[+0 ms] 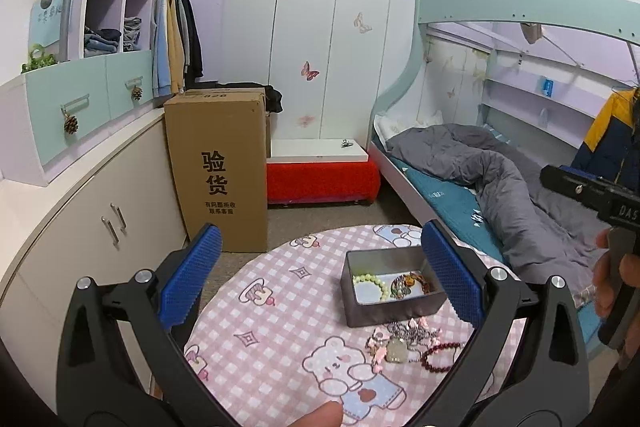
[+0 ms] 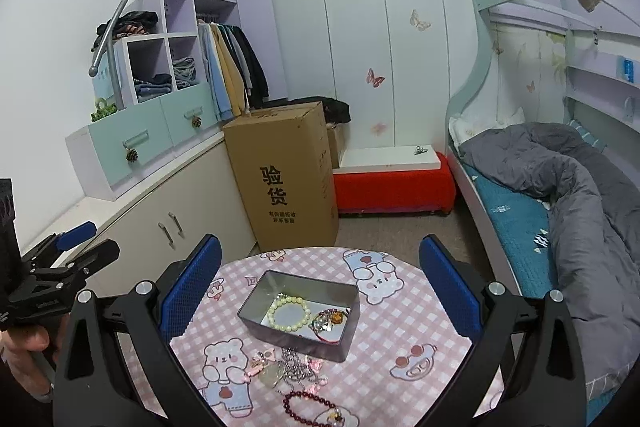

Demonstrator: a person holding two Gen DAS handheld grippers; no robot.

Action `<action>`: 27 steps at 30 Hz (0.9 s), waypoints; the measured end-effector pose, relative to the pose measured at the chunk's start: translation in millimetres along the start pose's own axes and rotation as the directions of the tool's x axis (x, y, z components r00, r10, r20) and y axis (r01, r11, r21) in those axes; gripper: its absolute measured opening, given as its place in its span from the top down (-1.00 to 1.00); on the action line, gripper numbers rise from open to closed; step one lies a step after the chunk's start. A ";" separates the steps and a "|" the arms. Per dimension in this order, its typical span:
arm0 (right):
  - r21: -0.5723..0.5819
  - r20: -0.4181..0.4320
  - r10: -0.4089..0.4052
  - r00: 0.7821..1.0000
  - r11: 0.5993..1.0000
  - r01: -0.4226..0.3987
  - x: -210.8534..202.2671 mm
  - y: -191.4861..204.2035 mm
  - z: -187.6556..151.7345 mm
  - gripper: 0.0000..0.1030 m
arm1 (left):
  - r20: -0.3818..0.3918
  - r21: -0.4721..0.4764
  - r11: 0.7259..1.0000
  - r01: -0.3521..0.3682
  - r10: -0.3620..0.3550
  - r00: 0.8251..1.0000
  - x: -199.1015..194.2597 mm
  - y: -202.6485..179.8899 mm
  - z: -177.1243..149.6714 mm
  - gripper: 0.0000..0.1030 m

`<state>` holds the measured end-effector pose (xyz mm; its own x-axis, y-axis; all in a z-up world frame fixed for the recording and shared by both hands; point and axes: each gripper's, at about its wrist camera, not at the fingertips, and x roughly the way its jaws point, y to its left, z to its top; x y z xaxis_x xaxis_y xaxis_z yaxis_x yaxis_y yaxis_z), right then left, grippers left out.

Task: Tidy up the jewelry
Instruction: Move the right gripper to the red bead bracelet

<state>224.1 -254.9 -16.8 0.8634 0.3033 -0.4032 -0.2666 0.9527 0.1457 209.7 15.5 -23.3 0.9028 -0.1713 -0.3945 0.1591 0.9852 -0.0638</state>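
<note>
Right wrist view, dark red bracelet [image 2: 310, 405] partly cut off, tin [image 2: 298, 315] contents tangled

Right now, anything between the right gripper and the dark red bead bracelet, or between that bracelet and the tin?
Gripper path: nothing visible. The right gripper is open above the table, the dark red bead bracelet lying exposed nearest it. Toward the metal tin, the loose pile of chains and charms lies between; lifting over it and the tin's wall should clear.
</note>
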 end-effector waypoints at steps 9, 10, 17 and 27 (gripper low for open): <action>-0.009 0.014 -0.027 1.000 1.000 0.027 -30.5 7.2 -22.6 -0.86 | -0.015 0.017 1.000 0.005 -0.004 1.000 -15.7 -1.0 -27.0 -0.89; -0.007 0.013 -0.029 0.999 1.000 0.029 -32.4 6.3 -24.9 -0.86 | -0.018 0.021 1.000 0.004 -0.003 1.000 -16.2 -2.5 -30.5 -0.89; 0.021 -0.050 -0.049 0.998 0.999 0.050 -26.5 4.2 -64.0 -0.86 | -0.074 0.031 0.999 0.010 -0.008 0.997 -8.1 -5.4 -59.1 -0.89; 0.039 -0.213 -0.034 0.977 0.998 0.044 7.1 -0.2 -113.9 -0.86 | -0.246 0.042 0.998 0.041 -0.029 0.969 38.7 -16.6 -110.2 -0.89</action>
<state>181.4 -250.9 -122.6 0.7611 0.2673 -0.5909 -0.2120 0.9636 0.1629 197.9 -7.0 -138.5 0.7717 -0.1936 -0.6058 0.2123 0.9763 -0.0416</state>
